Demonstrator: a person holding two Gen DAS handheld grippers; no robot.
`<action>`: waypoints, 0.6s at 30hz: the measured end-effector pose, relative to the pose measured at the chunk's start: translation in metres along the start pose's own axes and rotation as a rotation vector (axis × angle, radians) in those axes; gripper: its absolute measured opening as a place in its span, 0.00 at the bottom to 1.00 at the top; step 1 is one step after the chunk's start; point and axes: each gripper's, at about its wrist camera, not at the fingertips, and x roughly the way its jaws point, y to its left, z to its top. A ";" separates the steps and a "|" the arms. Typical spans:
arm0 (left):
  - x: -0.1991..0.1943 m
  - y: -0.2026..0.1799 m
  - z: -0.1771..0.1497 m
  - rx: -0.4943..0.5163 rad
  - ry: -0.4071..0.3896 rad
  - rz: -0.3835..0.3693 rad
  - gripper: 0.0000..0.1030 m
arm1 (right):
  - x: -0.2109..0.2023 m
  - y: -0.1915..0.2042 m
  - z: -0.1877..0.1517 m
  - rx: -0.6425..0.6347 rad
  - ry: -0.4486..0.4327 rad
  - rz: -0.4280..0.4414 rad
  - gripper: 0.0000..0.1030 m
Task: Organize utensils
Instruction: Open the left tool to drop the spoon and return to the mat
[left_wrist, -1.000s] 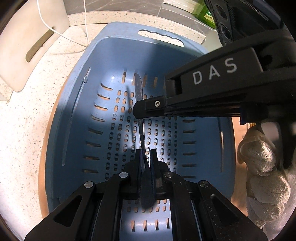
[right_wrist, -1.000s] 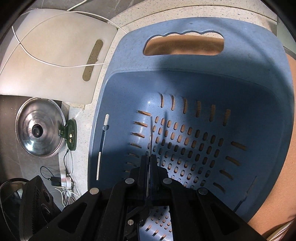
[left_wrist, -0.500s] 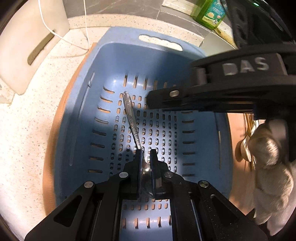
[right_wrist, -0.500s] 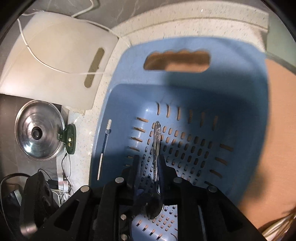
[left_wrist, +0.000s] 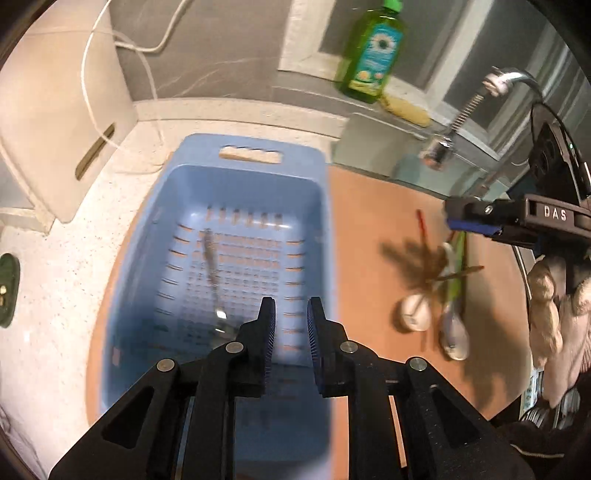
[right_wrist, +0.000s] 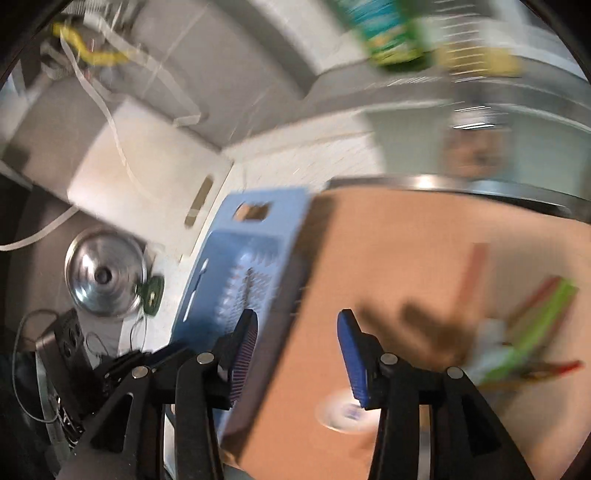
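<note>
A metal spoon (left_wrist: 212, 273) lies on the slotted floor of the blue basket (left_wrist: 240, 184); the basket also shows in the right wrist view (right_wrist: 258, 229). My left gripper (left_wrist: 290, 325) is open and empty, raised above the basket's near right side. A pile of utensils (left_wrist: 450, 295), white spoons, a green one and red sticks, lies on the brown mat (left_wrist: 369, 229) to the right. My right gripper (right_wrist: 297, 354) is open and empty over the mat (right_wrist: 388, 258), left of the blurred utensil pile (right_wrist: 517, 332); it also shows in the left wrist view (left_wrist: 469, 221).
A white cutting board (left_wrist: 62, 122) leans at the back left. A green soap bottle (left_wrist: 373, 51), a sponge (left_wrist: 406, 107) and a faucet (left_wrist: 476, 99) stand by the sink at the back right. A steel pot lid (right_wrist: 103, 277) lies left of the basket.
Both grippers let go of the spoon, which now lies in the basket. Both opened and pulled up and back; the right one swung right toward the utensil pile.
</note>
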 end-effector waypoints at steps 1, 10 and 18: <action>-0.001 -0.011 -0.003 -0.004 -0.005 -0.008 0.16 | -0.013 -0.012 0.000 0.013 -0.021 -0.002 0.40; 0.006 -0.123 -0.031 0.048 -0.002 -0.071 0.16 | -0.100 -0.093 -0.014 -0.038 -0.104 -0.058 0.55; 0.029 -0.202 -0.048 0.131 0.047 -0.134 0.23 | -0.096 -0.132 -0.033 -0.011 0.047 -0.056 0.60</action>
